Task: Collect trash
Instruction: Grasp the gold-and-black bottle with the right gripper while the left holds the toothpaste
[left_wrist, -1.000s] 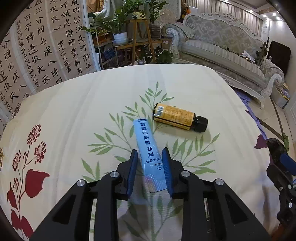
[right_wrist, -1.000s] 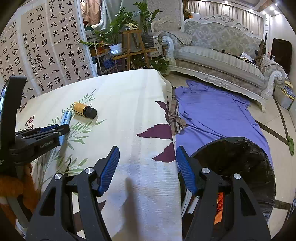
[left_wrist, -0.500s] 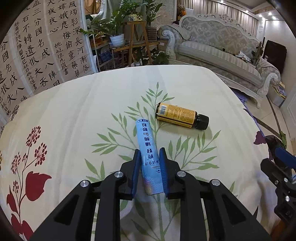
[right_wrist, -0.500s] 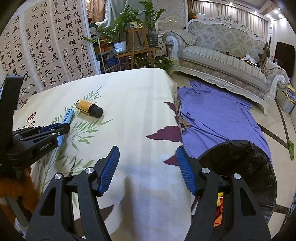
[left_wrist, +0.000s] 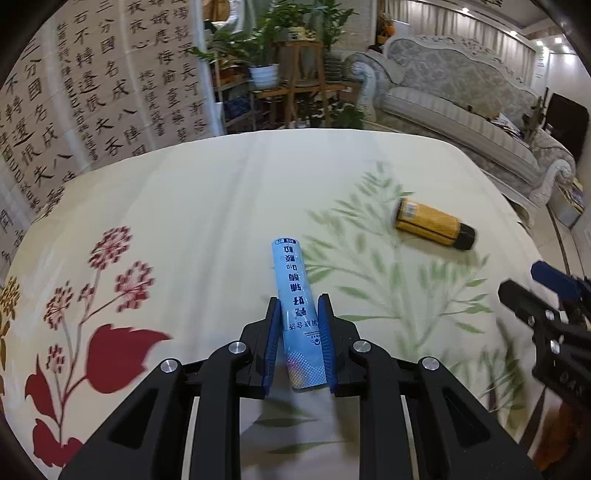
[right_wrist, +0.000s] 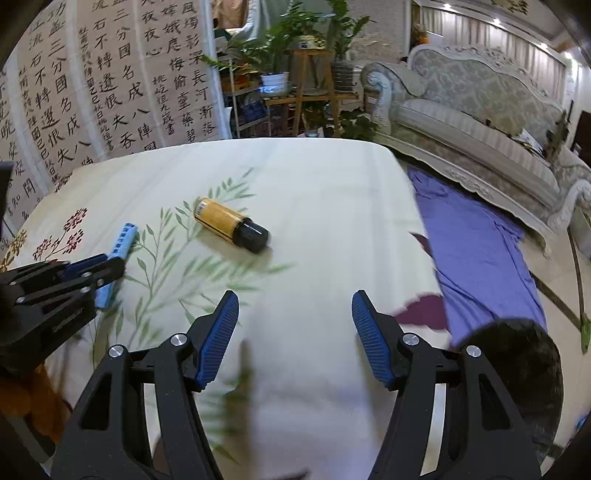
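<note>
My left gripper (left_wrist: 298, 321) is clenched on the blue tube (left_wrist: 297, 314). Its jaws have just been closing, and both blue pads (left_wrist: 272, 343) now press the tube's sides near its lower end. The tube points toward 12 o'clock in the left wrist view, its far end free above the floral bedsheet (left_wrist: 221, 206).

In the right wrist view I see the same grip from the side, at 9 o'clock: the left gripper (right_wrist: 107, 273), with the tube (right_wrist: 123, 240) sticking out of it toward 1 o'clock.

My right gripper (right_wrist: 291, 332) is released, jaws wide apart, nothing between them, only sheet (right_wrist: 325, 206) below. In the left wrist view part of it enters at 3 o'clock (left_wrist: 546, 295).

The amber bottle (right_wrist: 231, 225) with a black cap lies on its side on the sheet, at about 11 o'clock from my right gripper and well apart from it. From the left wrist it sits at 2 o'clock (left_wrist: 434, 223), clear of the tube.

A black bin (right_wrist: 517, 369) shows at 4 o'clock in the right view, off the bed's edge, beside a purple cloth (right_wrist: 476, 251) spread on the floor. Beyond: a grey sofa (left_wrist: 461, 110), potted plants (left_wrist: 266, 70), and a calligraphy screen (left_wrist: 99, 85).
</note>
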